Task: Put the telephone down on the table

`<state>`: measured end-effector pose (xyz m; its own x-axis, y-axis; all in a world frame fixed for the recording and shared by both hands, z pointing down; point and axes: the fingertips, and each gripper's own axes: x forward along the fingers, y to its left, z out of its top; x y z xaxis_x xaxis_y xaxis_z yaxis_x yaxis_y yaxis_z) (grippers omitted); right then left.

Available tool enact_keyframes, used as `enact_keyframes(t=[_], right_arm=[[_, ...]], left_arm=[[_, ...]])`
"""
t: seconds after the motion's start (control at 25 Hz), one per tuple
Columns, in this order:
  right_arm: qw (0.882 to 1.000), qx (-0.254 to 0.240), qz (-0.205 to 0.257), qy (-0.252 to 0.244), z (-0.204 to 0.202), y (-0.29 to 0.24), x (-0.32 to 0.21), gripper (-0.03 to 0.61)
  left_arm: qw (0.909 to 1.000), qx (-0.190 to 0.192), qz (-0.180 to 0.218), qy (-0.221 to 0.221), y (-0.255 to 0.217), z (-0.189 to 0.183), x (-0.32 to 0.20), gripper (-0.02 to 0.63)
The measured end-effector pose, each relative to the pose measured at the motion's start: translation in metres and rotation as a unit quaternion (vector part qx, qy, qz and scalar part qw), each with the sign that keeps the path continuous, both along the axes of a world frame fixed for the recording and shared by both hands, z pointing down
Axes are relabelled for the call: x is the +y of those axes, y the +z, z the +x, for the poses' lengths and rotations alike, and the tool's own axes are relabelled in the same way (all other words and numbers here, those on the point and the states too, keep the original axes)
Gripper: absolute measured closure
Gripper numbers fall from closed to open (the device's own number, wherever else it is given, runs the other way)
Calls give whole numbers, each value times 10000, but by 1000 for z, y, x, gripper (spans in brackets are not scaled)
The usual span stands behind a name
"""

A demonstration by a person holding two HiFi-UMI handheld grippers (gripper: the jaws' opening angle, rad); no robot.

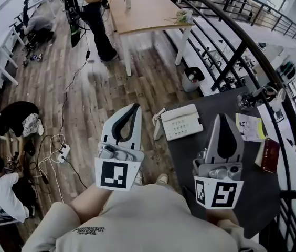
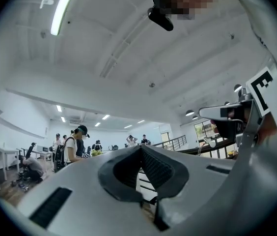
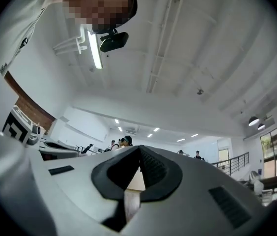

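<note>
Dark table (image 1: 190,154) carries one white telephone (image 1: 181,122) and one book (image 1: 270,155).

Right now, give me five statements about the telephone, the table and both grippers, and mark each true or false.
1. The white telephone lies on the dark table. True.
2. The right gripper grips the telephone's handset. False: its jaws are shut with nothing between them, and it is apart from the telephone.
3. The left gripper is shut and empty. True.
4. The telephone sits at the table's right side, against the railing. False: in the head view it sits at the table's left corner.
5. A yellow-and-white leaflet lies on the table to the right of the telephone. True.
</note>
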<state>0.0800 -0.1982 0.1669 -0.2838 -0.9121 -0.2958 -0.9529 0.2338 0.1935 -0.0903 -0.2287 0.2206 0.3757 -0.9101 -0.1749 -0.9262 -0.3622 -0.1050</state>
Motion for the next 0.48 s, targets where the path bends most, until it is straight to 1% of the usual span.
enact_keyframes(t=[0.16, 0.28, 0.48], right_arm=[[9994, -185, -273, -139, -5, 28, 3, 575], [9985, -266, -442, -167, -8, 48, 3, 575], [9974, -277, -655, -129, -9, 60, -1, 576]], left_arm=[[9998, -3, -174, 37, 18, 6, 9, 609], [9997, 51, -216, 60, 31, 7, 15, 609], [9993, 4, -362, 33, 45, 6, 19, 609]])
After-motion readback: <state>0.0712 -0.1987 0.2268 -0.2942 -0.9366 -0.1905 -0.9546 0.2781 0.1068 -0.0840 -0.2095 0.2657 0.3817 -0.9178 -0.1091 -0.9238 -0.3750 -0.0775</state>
